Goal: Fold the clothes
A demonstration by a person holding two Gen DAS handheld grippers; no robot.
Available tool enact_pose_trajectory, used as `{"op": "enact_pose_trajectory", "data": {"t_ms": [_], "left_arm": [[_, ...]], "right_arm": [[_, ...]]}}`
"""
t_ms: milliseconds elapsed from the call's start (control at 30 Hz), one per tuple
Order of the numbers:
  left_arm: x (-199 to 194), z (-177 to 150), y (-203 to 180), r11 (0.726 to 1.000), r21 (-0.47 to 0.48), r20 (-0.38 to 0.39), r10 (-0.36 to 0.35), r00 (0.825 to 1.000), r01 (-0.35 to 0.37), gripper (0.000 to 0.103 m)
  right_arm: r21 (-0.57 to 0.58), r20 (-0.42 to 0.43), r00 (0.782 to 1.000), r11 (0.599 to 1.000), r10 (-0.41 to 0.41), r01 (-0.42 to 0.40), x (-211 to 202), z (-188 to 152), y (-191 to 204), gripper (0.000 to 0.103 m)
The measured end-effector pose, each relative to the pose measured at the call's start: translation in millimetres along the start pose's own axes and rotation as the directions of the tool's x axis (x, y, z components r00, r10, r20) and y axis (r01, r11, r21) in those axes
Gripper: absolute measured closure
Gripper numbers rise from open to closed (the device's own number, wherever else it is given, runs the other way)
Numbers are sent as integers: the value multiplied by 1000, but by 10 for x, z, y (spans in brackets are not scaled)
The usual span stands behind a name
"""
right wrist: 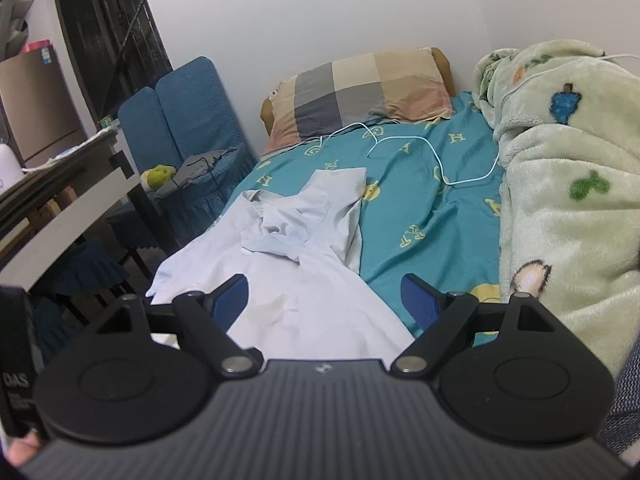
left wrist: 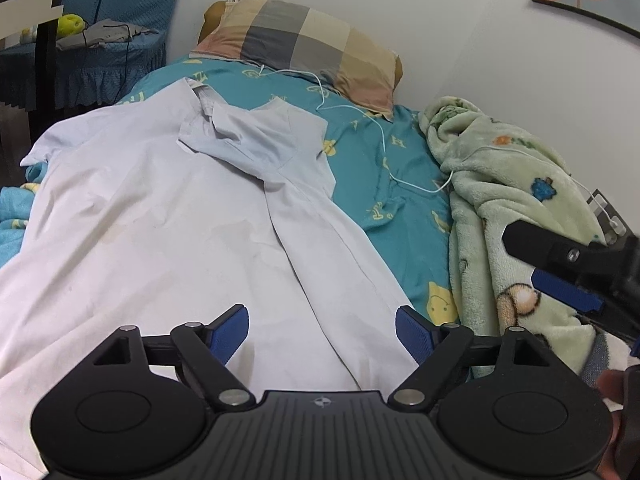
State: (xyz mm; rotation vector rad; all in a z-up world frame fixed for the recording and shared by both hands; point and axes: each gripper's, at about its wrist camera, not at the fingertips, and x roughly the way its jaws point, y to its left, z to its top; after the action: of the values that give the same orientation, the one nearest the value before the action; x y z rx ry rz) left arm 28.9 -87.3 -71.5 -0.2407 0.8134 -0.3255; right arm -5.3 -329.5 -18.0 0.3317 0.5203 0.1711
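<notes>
A pale blue collared shirt (left wrist: pixel 160 216) lies spread on the teal bed sheet (left wrist: pixel 376 168), its right side and sleeve folded over toward the middle. It also shows in the right wrist view (right wrist: pixel 304 264). My left gripper (left wrist: pixel 322 334) is open and empty, hovering over the shirt's lower part near the folded edge. My right gripper (right wrist: pixel 326 308) is open and empty, above the shirt's lower right edge. The right gripper's fingers (left wrist: pixel 560 276) show at the right of the left wrist view, over the green blanket.
A checked pillow (left wrist: pixel 304 44) lies at the bed's head by the white wall. A white cable (left wrist: pixel 384 140) trails across the sheet. A green fleece blanket (left wrist: pixel 520 208) is heaped along the right. Blue-covered chairs (right wrist: pixel 188 120) and a desk (right wrist: pixel 60 208) stand left of the bed.
</notes>
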Motion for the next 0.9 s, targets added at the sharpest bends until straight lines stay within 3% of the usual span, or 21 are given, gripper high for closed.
{"op": "enact_pose_trajectory", "data": {"t_ms": [67,133,300,500,667,800,867,900], "left_arm": [[33,-33,-16,1000,2,-12,-10,1000,10,15],[68,-66,-38,1000,8,-25,-23,999,23,12],[184,-178,-163,998,37,-67,-55,996,57,9],[333,-384,-368,990,73,-124,-111,986,120,10],[497,-581,-582,977,118,-191,-153,970,177,24],[667,-689,-733,973,192,-209,-88,974,129,27],[738,-736,-770,968,233,-203,-48,978,96,43],[754,-751,-777,963,258,-193,-26,981,76,57]], "right_arm": [[15,-1,1000,1000,14,-14,-5,18,-26,14],[18,-1,1000,1000,22,-22,-19,39,-49,0],[42,36,999,999,33,-35,-163,141,-191,0],[87,77,996,995,-53,47,-323,267,-513,0],[183,71,994,980,-89,75,-323,262,-791,0],[225,65,993,971,-96,79,-291,236,-860,0],[210,60,993,974,-98,83,-257,226,-832,0],[202,57,993,976,-99,86,-239,220,-818,0]]}}
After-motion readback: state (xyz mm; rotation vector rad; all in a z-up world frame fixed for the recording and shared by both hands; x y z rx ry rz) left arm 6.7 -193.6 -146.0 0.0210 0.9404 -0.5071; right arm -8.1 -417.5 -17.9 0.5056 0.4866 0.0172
